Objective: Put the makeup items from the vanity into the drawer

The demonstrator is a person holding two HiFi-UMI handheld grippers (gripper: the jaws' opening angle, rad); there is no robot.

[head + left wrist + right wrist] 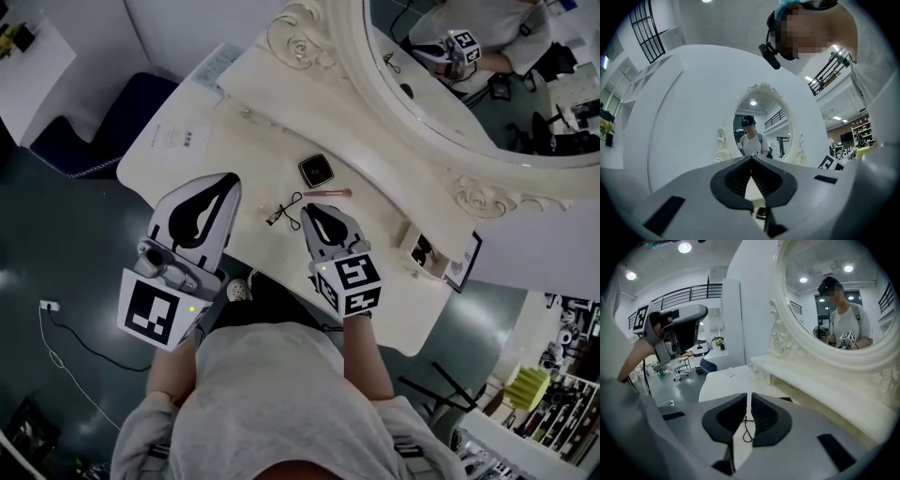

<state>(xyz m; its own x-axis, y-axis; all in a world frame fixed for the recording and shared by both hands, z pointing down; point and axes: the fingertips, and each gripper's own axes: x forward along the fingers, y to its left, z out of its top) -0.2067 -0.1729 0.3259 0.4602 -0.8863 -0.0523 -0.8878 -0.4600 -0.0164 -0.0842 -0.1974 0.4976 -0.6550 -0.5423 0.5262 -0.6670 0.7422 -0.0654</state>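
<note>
Vanity point(253, 122): white top seen from above, with the oval mirror point(441, 89) along its 1 o'clock side.
Compact point(312, 171): black and square, lying flat on the vanity near the middle, at 12 o'clock from the right gripper's tips and apart from them.
Pink tube point(326, 193): lies flat just on the 5 o'clock side of the compact. Its long axis runs 3 to 9 o'clock; I cannot tell which end is the cap.
Corded item point(285, 210): small and dark with a thin black loop. Its long axis runs 2 to 8 o'clock, and it sits between the two grippers, just beside the right one.
Left gripper point(228, 180): held low over the vanity's front edge and pointing toward 1 o'clock, with its marker cube at the 7 o'clock end. The jaw tips are pressed together with nothing between them.
Right gripper point(311, 212): points toward 11 o'clock, with its marker cube back at 5 o'clock over the vanity's edge. The jaws are all but together, leaving a thin slit, and they pinch nothing. The corded item shows on the table beyond the slit.
Small box point(422, 251): at the vanity's 4 o'clock end, well apart from the makeup.
</note>
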